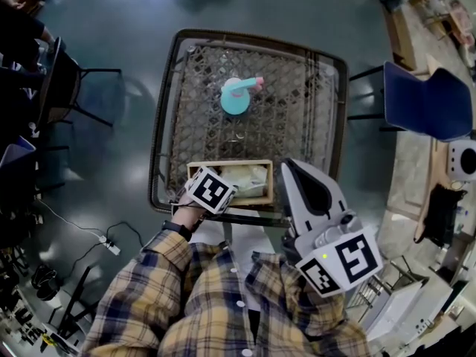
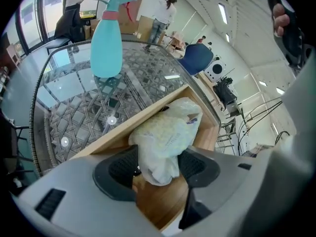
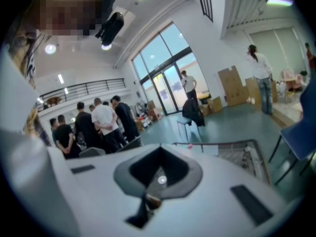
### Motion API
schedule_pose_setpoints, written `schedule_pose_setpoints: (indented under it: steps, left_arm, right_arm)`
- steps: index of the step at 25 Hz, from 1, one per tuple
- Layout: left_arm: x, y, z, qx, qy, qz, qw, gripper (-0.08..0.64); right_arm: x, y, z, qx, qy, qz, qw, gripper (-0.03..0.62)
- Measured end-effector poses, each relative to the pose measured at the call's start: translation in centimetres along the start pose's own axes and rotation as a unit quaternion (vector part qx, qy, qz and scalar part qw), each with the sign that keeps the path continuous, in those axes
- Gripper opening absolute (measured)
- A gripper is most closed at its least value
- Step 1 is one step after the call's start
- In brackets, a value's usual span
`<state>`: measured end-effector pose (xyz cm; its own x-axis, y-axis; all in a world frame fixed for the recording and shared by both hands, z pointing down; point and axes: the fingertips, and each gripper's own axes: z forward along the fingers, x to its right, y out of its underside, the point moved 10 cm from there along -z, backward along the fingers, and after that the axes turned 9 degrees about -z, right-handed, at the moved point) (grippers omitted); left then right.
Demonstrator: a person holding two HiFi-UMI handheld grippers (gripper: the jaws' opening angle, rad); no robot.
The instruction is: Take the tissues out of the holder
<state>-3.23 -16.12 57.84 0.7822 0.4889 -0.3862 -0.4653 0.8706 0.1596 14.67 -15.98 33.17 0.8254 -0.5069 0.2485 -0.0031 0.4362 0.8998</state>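
Observation:
A wooden tissue holder (image 1: 195,171) stands on the table's near edge, with a soft plastic tissue pack (image 1: 249,177) lying in it. My left gripper (image 1: 229,190) reaches into the holder from the near side. In the left gripper view the left gripper (image 2: 158,168) is shut on the near end of the tissue pack (image 2: 168,130), which still rests inside the wooden holder (image 2: 126,125). My right gripper (image 1: 291,171) hovers just right of the holder, shut and empty. In its own view the right gripper (image 3: 158,171) points out at the room, away from the holder.
A teal spray bottle (image 1: 239,97) stands mid-table on the glass-topped wicker table (image 1: 297,117); it shows as the spray bottle (image 2: 107,38) beyond the holder. A blue chair (image 1: 428,99) stands to the right, dark chairs to the left. People (image 3: 94,122) stand farther off.

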Motion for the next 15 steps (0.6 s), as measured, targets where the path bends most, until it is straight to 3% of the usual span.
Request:
schedule_pose_setpoints:
  steps: [15]
  left_arm:
    - [0.2, -0.3, 2.0, 0.006, -0.019, -0.014, 0.9997, 0.225]
  right_arm:
    - [0.8, 0.2, -0.8, 0.004, 0.008, 0.010, 1.000, 0.009]
